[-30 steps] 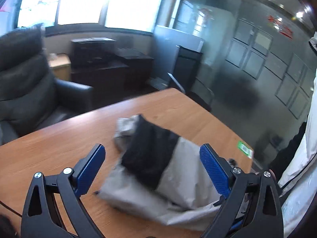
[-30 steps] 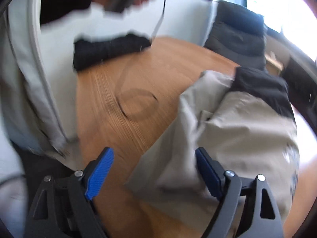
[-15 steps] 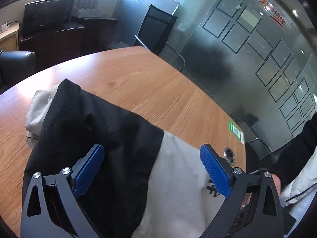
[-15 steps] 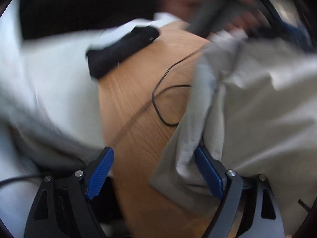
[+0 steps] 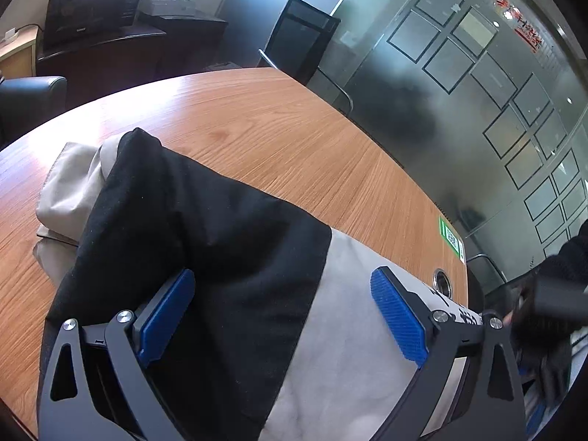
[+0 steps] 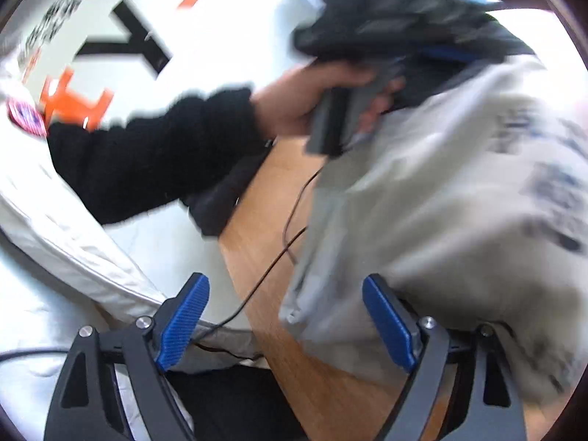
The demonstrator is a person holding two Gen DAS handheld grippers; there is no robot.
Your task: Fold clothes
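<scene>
Since a second ago both grippers have closed in on the garment, which now fills the near half of each view instead of lying farther out on the counter.

That garment [image 5: 228, 257], a grey and black jacket, lies bunched on the wooden counter [image 5: 279, 136]. In the left wrist view its black panel sits to the left and its pale grey panel [image 5: 345, 360] to the right, with a beige folded part [image 5: 70, 183] at the far left end. In the right wrist view, which is motion-blurred, the grey cloth [image 6: 441, 220] bears dark print and its edge hangs down over the counter [image 6: 264, 220] toward the near side.

The left gripper [image 5: 283, 316] has its jaws spread wide apart, held low over the jacket with the blue pads on either side of the black-grey seam; whether the pads touch the cloth I cannot tell. The right gripper [image 6: 284, 323] is also spread wide, its right pad just beside the grey hem and its left pad over the counter edge, with nothing clamped.

A hand [image 6: 294, 99] in a black sleeve grips a dark handle at the jacket's far left. A thin black cable [image 6: 268, 272] trails across the counter. Farther off stand a glass partition [image 5: 477, 110] and dark cabinets [image 5: 110, 47].
</scene>
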